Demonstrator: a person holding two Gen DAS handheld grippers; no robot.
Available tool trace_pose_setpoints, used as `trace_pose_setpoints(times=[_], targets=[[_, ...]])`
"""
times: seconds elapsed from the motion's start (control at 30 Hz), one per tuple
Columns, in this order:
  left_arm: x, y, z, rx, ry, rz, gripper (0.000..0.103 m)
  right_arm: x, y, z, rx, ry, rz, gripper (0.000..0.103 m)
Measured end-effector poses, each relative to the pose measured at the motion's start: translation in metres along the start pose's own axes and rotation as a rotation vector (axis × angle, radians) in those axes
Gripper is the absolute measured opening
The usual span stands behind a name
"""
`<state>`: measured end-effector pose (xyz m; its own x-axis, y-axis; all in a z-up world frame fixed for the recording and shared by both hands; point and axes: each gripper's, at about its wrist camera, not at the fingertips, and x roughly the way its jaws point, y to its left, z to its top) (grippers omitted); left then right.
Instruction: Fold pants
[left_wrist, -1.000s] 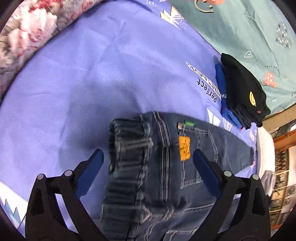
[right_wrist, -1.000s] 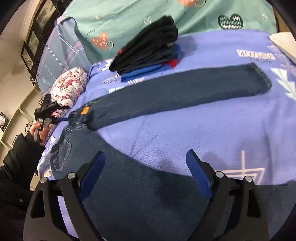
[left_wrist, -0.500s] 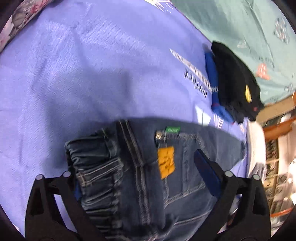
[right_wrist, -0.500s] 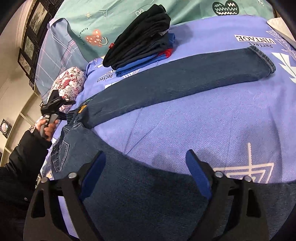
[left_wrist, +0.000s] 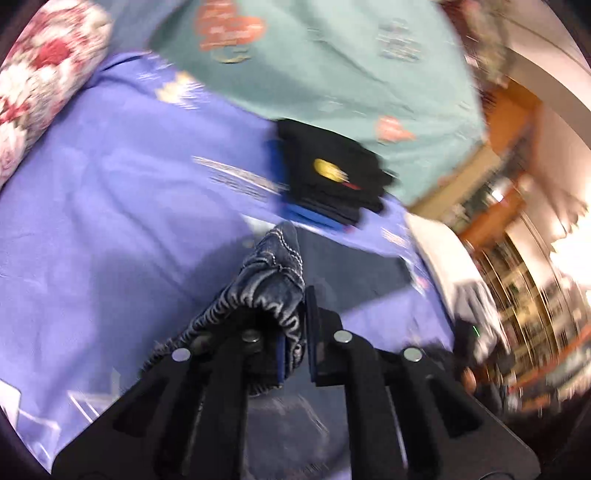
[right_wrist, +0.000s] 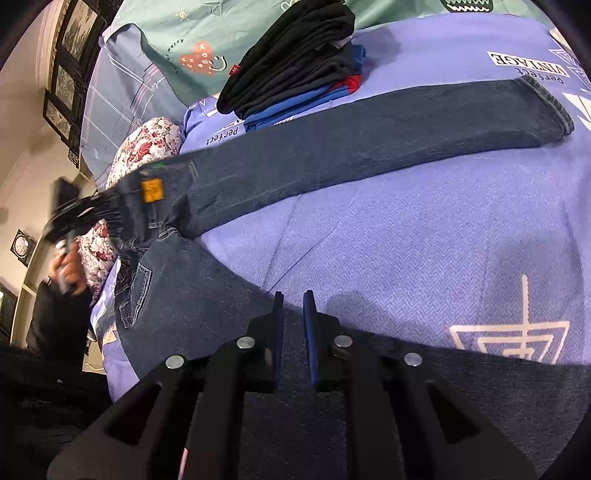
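Purple printed bedspread (right_wrist: 424, 229), teal quilt (left_wrist: 332, 55) and floral pillow (left_wrist: 40, 74) behind, same as a second ago. Left gripper (left_wrist: 295, 332), wide open over the flat waistband before, now clamped on bunched waistband of the jeans (right_wrist: 332, 155) and lifted, left view motion-blurred; right gripper (right_wrist: 293, 325), open earlier, closing on the near leg, denim between the pads. Right view only: far leg laid straight across the bed beside stack of folded clothes (right_wrist: 291, 70), hand (right_wrist: 68, 273) at left edge.
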<state>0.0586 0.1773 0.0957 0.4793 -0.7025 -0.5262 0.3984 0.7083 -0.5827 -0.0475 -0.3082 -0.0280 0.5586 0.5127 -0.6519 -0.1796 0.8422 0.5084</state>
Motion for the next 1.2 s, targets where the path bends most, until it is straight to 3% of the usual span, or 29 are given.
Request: trace_pose_setpoints(times=[0.13, 0.2, 0.23, 0.27, 0.4, 0.5, 0.6, 0.63, 0.67, 0.7, 0.73, 0.77, 0.87, 1.03, 1.1, 1.2], targets=[[0.001, -0.024, -0.04, 0.023, 0.042, -0.068, 0.008, -0.005, 0.016, 0.018, 0.015, -0.016, 0.029, 0.046], [0.001, -0.023, -0.06, 0.002, 0.062, -0.097, 0.008, -0.003, 0.029, 0.034, 0.013, -0.015, 0.084, 0.054], [0.002, -0.023, -0.067, -0.008, 0.066, -0.105, 0.008, 0.002, 0.038, 0.047, 0.013, -0.007, 0.111, 0.065], [0.002, -0.023, -0.076, -0.016, 0.072, -0.116, 0.008, 0.008, 0.045, 0.058, 0.022, 0.005, 0.148, 0.082], [0.001, -0.017, -0.098, -0.042, 0.07, -0.117, 0.008, 0.056, 0.079, 0.101, 0.089, 0.091, 0.339, 0.094], [-0.004, -0.011, -0.109, -0.062, 0.08, -0.112, 0.009, 0.11, 0.114, 0.116, 0.121, 0.219, 0.422, 0.095], [-0.004, -0.009, -0.121, -0.07, 0.117, -0.09, 0.011, 0.147, 0.154, 0.114, 0.07, 0.291, 0.418, 0.094], [-0.002, -0.007, -0.124, -0.079, 0.134, -0.075, 0.014, 0.156, 0.167, 0.11, 0.043, 0.308, 0.42, 0.087], [0.0, -0.005, -0.126, -0.097, 0.151, -0.054, 0.02, 0.161, 0.176, 0.105, 0.026, 0.326, 0.433, 0.06], [0.0, 0.001, -0.132, -0.139, 0.175, -0.044, 0.047, 0.17, 0.189, 0.096, -0.006, 0.365, 0.441, 0.045], [-0.002, 0.005, -0.137, -0.174, 0.185, -0.041, 0.083, 0.174, 0.196, 0.088, -0.03, 0.374, 0.411, 0.035], [-0.007, 0.008, -0.145, -0.221, 0.187, -0.048, 0.093, 0.178, 0.199, 0.079, -0.033, 0.374, 0.399, 0.031], [-0.018, 0.002, -0.16, -0.263, 0.181, -0.071, 0.096, 0.175, 0.202, 0.067, -0.008, 0.34, 0.455, 0.025], [-0.009, -0.018, -0.177, -0.38, 0.145, -0.184, 0.097, 0.169, 0.209, 0.072, 0.04, 0.292, 0.551, 0.025], [-0.004, -0.012, -0.176, -0.452, 0.112, -0.175, 0.097, 0.169, 0.21, 0.075, 0.065, 0.287, 0.576, 0.025], [-0.007, 0.02, -0.168, -0.621, -0.01, -0.123, 0.098, 0.164, 0.212, 0.073, 0.062, 0.275, 0.575, 0.025]])
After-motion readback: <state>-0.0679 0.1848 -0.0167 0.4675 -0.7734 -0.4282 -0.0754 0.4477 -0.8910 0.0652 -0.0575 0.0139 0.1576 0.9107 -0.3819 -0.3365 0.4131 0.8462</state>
